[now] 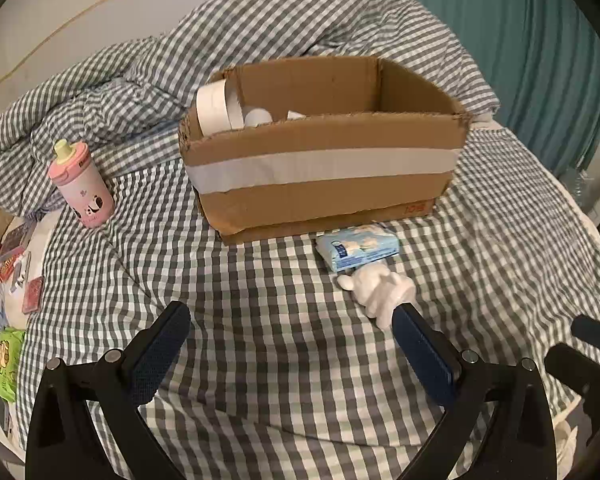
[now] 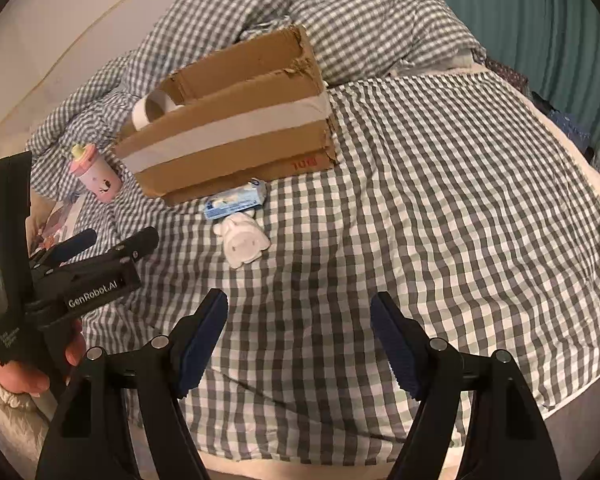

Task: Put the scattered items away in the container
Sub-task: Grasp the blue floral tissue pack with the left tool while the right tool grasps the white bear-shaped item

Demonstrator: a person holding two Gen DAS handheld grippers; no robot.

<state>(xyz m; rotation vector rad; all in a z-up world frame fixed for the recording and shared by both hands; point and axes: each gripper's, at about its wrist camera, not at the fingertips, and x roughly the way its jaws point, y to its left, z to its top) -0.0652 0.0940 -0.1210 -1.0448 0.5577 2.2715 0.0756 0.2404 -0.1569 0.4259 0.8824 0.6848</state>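
Note:
An open cardboard box (image 1: 320, 184) (image 2: 236, 136) with a white tape band stands on the checked bed; a white tape roll (image 1: 216, 106) (image 2: 150, 110) leans in its left end. In front of it lie a blue tissue pack (image 1: 358, 249) (image 2: 236, 200) and a white rabbit figure (image 1: 380, 290) (image 2: 244, 240). A pink sippy cup (image 1: 82, 184) (image 2: 96, 174) stands upright left of the box. My left gripper (image 1: 292, 320) (image 2: 116, 240) is open, its right finger just short of the rabbit. My right gripper (image 2: 300, 304) is open over bare sheet, nothing between its fingers.
A rumpled checked duvet (image 1: 112, 88) is heaped behind the box. Small packets and cards (image 1: 8, 300) lie beside the bed's left edge. A teal curtain (image 1: 540, 60) hangs at the right. A person's hand (image 2: 28, 372) holds the left gripper's handle.

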